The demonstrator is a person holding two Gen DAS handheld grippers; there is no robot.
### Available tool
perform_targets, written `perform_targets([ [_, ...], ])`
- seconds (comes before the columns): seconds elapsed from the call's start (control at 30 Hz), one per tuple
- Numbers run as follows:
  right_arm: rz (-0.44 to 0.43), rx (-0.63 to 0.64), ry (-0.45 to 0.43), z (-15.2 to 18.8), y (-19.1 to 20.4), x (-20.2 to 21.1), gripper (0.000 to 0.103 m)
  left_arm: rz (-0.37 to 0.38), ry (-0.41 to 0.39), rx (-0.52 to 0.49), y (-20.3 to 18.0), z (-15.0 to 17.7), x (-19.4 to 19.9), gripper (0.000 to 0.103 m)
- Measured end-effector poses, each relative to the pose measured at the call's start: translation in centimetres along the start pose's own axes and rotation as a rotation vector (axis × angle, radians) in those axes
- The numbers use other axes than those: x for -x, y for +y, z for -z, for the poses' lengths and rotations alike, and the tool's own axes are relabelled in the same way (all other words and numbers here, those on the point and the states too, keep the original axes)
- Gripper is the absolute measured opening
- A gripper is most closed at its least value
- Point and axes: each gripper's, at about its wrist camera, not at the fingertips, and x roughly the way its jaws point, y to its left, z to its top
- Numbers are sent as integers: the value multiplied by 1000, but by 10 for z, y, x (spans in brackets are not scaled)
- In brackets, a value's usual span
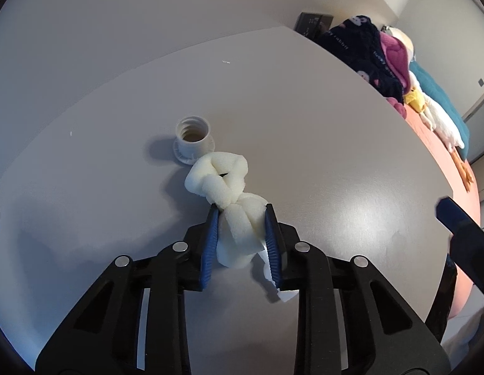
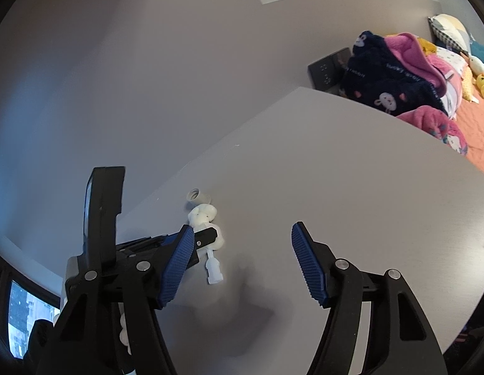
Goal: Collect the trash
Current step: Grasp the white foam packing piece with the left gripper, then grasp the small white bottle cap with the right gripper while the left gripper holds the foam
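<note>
On the grey table [image 1: 335, 131], toward its far-left edge, stands a white threaded plastic bottle neck [image 1: 194, 137], untouched. Just right of it, touching its flange, lies a knotted cream foam strip [image 1: 224, 184]; the left gripper [image 1: 242, 209] has its blue pads clamped on the strip's near end, which has not yet left the tabletop. A small white plastic fitting [image 2: 214, 269] lies at the near side of the strip. Further right, the right gripper [image 2: 242, 234] hangs with fingers apart, holding nothing. No bin shows, so collection looks barely begun: every piece remains on the table.
</note>
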Motion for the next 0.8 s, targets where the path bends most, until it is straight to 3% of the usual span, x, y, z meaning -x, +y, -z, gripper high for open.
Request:
perform_targets([
  [0.5, -56, 69, 79, -1, 40, -62, 67, -46, -58, 135, 65, 13, 38, 27],
  [0.8, -32, 93, 108, -10, 57, -100, 67, -76, -57, 168, 91, 18, 44, 27],
])
